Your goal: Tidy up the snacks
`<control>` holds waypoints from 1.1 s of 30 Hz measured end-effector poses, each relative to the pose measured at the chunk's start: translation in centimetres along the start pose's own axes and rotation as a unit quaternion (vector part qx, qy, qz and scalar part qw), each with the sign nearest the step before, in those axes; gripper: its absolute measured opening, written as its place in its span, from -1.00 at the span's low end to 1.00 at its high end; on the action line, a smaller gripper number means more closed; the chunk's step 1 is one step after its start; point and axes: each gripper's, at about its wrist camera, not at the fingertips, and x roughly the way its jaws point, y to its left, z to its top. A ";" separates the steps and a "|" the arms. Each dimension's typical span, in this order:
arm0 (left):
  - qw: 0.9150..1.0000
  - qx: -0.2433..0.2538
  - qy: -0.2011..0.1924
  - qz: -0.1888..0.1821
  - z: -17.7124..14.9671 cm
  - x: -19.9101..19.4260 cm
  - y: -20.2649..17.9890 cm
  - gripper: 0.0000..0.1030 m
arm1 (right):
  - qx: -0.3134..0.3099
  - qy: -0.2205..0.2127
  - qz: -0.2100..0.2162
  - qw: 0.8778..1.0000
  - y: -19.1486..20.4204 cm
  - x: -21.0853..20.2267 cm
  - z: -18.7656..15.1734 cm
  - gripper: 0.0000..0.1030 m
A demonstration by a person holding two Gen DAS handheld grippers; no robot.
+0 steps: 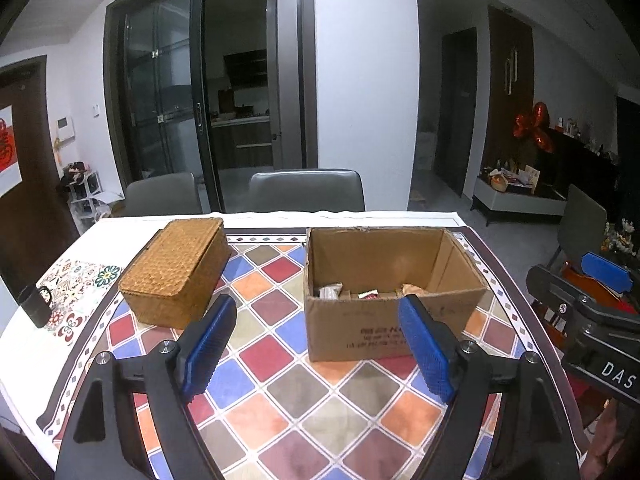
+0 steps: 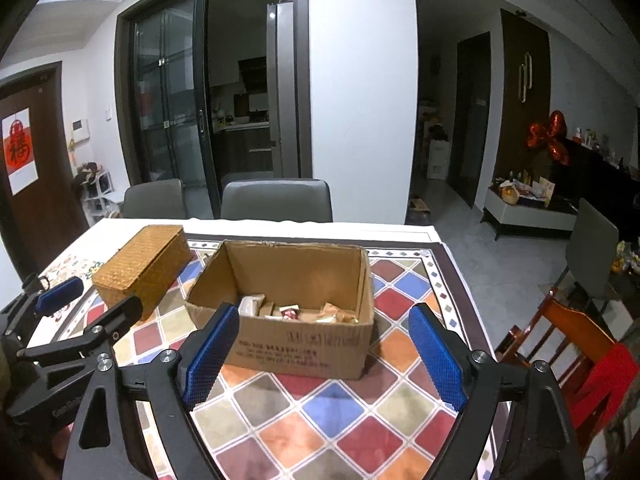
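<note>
Left wrist view: the left gripper [image 1: 316, 338] fills the bottom of the frame with its blue pads [image 1: 208, 344] spread wide and nothing between them, only the checked tablecloth [image 1: 280, 392] showing in the gap. Right of centre stands an open cardboard box [image 1: 384, 292], its flaps gone or folded out of sight, with a few wrapped snacks [image 1: 352, 292] lying on its floor against the near wall; what kinds they are is too small to tell. To the left of the box, apart from it, sits a woven basket [image 1: 176, 268] with its lid closed. A dark mug [image 1: 36, 304] stands at the left edge of the frame on the patterned cloth. At the right edge the right gripper [image 1: 592, 300] comes into view from the side. In the right wrist view the right gripper [image 2: 322, 346] is likewise spread wide and empty, its pads framing the near wall of the cardboard box [image 2: 296, 344] in the centre, without touching it. The snacks [image 2: 292, 312] lie low inside. The woven basket [image 2: 144, 264] is at the upper left of the box, and the left gripper [image 2: 88, 300] shows at the left edge. Grey chairs [image 2: 276, 200] stand behind the table.
</note>
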 end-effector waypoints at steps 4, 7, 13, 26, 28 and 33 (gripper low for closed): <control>1.000 0.002 -0.004 0.000 -0.9 -1.5 -0.1 0.62 | 0.005 -0.001 -0.004 1.000 -0.2 -1.4 -0.9 0.70; 1.000 0.002 -0.005 0.001 -1.7 -2.5 0.0 0.62 | 0.008 -0.001 -0.006 1.000 -0.2 -2.1 -1.5 0.70; 1.000 0.003 0.001 0.004 -3.4 -4.1 0.2 0.62 | 0.007 0.001 -0.013 1.000 -0.1 -3.7 -3.0 0.70; 1.000 0.014 0.007 0.007 -6.9 -7.0 0.3 0.62 | 0.019 0.012 -0.021 1.000 -0.5 -6.4 -6.6 0.70; 1.000 0.014 0.010 0.006 -7.3 -7.3 0.3 0.62 | 0.020 0.014 -0.020 0.999 -0.5 -6.9 -7.1 0.70; 1.000 0.021 0.012 0.009 -8.4 -8.7 0.2 0.62 | 0.018 0.017 -0.023 0.999 -0.1 -8.3 -8.3 0.70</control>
